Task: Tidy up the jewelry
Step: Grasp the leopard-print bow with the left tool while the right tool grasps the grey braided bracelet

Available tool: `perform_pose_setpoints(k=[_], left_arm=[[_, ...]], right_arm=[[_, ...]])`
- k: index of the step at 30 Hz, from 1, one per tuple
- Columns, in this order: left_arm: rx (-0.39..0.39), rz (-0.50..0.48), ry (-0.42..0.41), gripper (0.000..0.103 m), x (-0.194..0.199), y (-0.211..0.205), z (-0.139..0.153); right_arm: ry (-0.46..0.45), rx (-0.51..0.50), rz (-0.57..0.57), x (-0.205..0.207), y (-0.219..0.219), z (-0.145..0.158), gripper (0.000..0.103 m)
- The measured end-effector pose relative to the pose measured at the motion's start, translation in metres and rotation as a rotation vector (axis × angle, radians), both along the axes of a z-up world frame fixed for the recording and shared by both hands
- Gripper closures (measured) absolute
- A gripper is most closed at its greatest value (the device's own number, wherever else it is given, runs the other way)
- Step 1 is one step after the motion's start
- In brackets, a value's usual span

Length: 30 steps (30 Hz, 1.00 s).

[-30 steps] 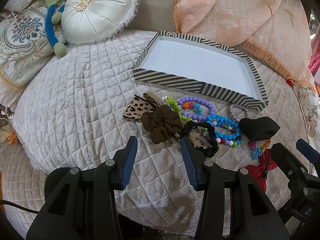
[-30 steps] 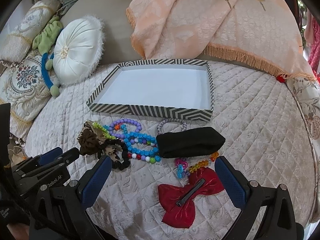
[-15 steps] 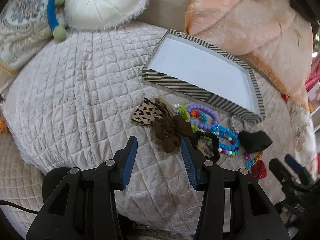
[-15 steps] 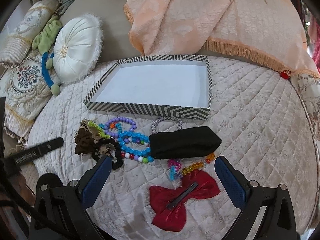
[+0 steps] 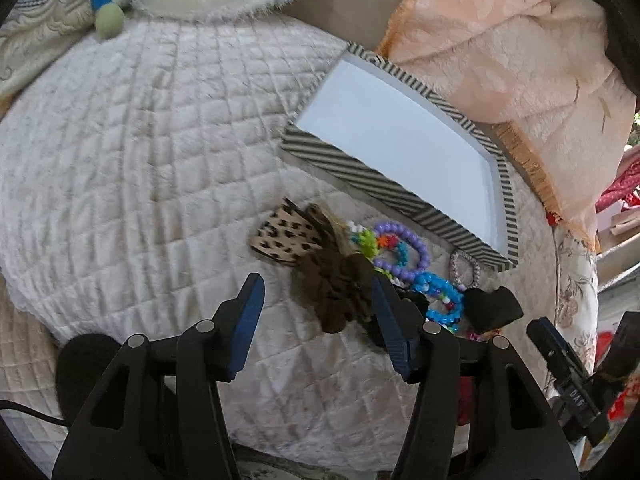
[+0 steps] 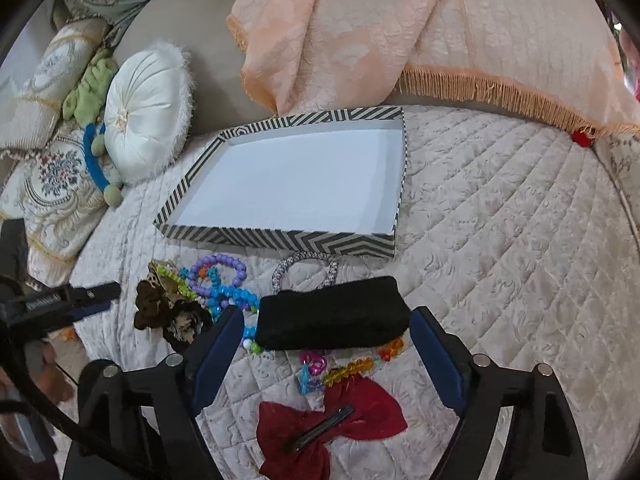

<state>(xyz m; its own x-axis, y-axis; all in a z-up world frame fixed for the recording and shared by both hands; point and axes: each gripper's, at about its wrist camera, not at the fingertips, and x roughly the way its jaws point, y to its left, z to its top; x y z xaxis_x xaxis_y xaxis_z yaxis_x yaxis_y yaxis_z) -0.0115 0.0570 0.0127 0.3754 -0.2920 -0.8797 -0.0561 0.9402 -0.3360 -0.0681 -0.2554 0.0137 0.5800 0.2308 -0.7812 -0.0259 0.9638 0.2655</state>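
Observation:
A striped box (image 6: 280,237) with a white inside lies open on the quilt; it also shows in the left wrist view (image 5: 352,174). In front of it lie a brown scrunchie (image 5: 338,286), a leopard-print bow (image 5: 282,236), purple beads (image 5: 404,242), blue beads (image 5: 442,296), a grey band (image 6: 306,268), a black pouch (image 6: 332,314) and a red bow clip (image 6: 332,430). My left gripper (image 5: 318,300) is open, its fingers either side of the brown scrunchie. My right gripper (image 6: 326,342) is open, just short of the black pouch.
A round white cushion (image 6: 146,114), embroidered pillows (image 6: 56,184) and a green and blue toy (image 6: 94,140) lie at the left. A peach fringed blanket (image 6: 420,28) is heaped behind the box. The quilt's edge drops off at the near left (image 5: 32,320).
My left gripper has moved forward and right until its fingers flank the brown scrunchie. My right gripper has moved forward toward the black pouch. Both stay open.

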Motion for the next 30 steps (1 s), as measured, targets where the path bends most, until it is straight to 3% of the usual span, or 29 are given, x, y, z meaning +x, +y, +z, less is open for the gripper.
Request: perform_pose_setpoints(k=[6,10,13,19,23,27,29,30], left_arm=[[0.052,-0.018,0.021,0.047,0.01,-0.019,-0.019],[0.071,-0.008,0.038,0.047,0.015,-0.025,-0.027],[0.095,0.008,0.046,0.047,0.017,-0.028,-0.031],[0.046,0.018,0.074,0.048,0.023,-0.028,-0.043],[0.007,0.007,0.069,0.072,0.023,-0.023,-0.043],[0.015,-0.018,0.039,0.08,0.02,-0.022,-0.035],[0.01,-0.031,0.029,0.082,0.017,-0.019,-0.031],[0.009,-0.036,0.024,0.083,0.015,-0.02,-0.029]], right_arm=[[0.013,0.013,0.047,0.017,0.001,-0.002,0.048],[0.041,-0.006,0.061,0.033,0.002,-0.009,0.05],[0.054,0.034,0.038,0.039,-0.012,-0.009,0.05],[0.139,0.032,0.072,0.058,-0.001,-0.03,0.05],[0.181,-0.032,0.099,0.079,0.014,-0.047,0.05],[0.231,-0.093,0.117,0.1,0.023,-0.067,0.051],[0.195,-0.137,0.119,0.105,0.026,-0.07,0.057],[0.183,-0.155,0.122,0.105,0.027,-0.07,0.064]])
